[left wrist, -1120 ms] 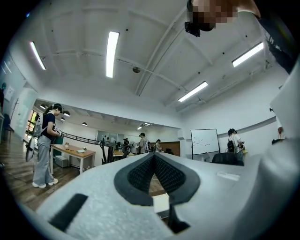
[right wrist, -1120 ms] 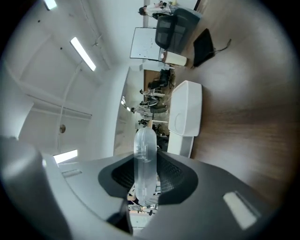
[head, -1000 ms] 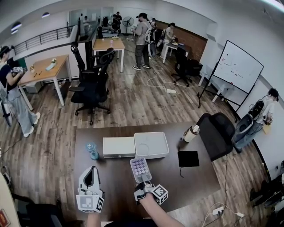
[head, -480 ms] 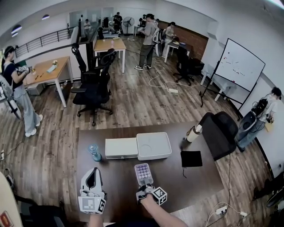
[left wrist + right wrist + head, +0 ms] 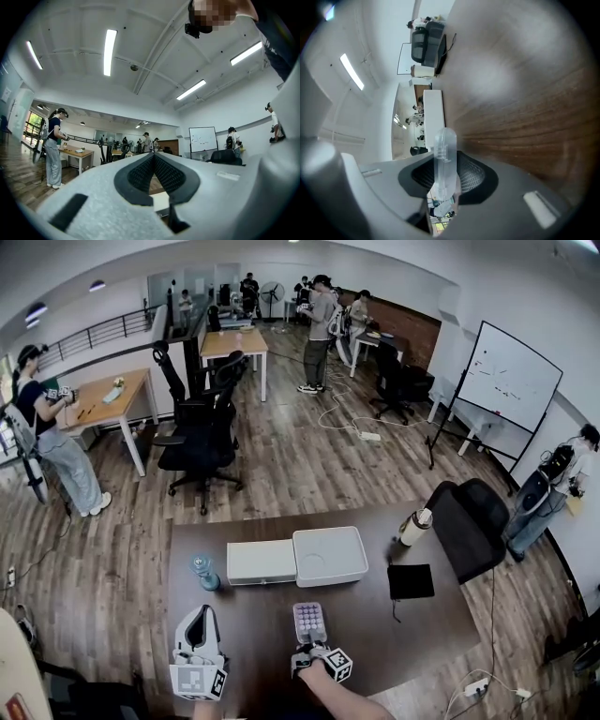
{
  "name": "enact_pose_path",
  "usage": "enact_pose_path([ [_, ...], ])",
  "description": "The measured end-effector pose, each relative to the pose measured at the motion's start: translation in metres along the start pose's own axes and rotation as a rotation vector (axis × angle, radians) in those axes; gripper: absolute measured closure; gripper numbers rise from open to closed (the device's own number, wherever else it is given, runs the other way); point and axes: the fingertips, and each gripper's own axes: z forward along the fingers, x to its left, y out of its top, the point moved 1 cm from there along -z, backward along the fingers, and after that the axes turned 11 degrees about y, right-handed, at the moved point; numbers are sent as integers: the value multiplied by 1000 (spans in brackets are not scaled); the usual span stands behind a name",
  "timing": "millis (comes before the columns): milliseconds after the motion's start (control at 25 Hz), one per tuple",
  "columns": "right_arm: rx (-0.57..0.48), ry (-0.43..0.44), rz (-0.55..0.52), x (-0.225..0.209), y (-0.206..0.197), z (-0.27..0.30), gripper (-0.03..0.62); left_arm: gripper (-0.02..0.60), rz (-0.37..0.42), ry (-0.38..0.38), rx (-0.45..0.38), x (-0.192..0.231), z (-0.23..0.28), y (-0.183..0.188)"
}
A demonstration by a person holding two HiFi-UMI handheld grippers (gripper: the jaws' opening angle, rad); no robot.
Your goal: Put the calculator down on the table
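The calculator (image 5: 309, 622), pale with purple keys, is tilted low over the dark wooden table (image 5: 384, 638) near its front edge. My right gripper (image 5: 310, 646) is shut on its near end. In the right gripper view the calculator (image 5: 444, 161) shows edge-on, clamped between the black pads (image 5: 471, 174), with the table's wood grain (image 5: 525, 93) close beside it. My left gripper (image 5: 199, 615) hovers to the left of the calculator, apart from it. Its pads (image 5: 166, 176) meet at the tips with nothing between them.
Two white boxes (image 5: 262, 562) (image 5: 330, 556) lie side by side mid-table. A small blue bottle (image 5: 204, 573) stands left of them. A black pouch (image 5: 411, 581) and a tumbler (image 5: 413, 526) are at the right. A black chair (image 5: 469, 521) stands by the table's right end.
My right gripper has come down with the calculator, bringing it closer to the table top near the front edge. The left gripper has stayed where it was.
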Motion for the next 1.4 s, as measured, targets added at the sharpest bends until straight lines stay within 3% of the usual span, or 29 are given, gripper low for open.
enact_pose_path([
  [280, 17, -58, -47, -7, -15, 2, 479, 586, 2, -31, -3, -10, 4, 3],
  [520, 8, -57, -47, -13, -13, 7, 477, 586, 12, -21, 6, -6, -1, 1],
  [760, -13, -167, -63, -26, -10, 3, 459, 586, 14, -17, 10, -8, -4, 0],
  [1040, -10, -220, 22, -7, -28, 5, 256, 586, -3, -4, 24, -6, -3, -6],
  [1400, 14, -321, 15, -9, -25, -8, 184, 586, -15, -5, 28, -8, -1, -8],
])
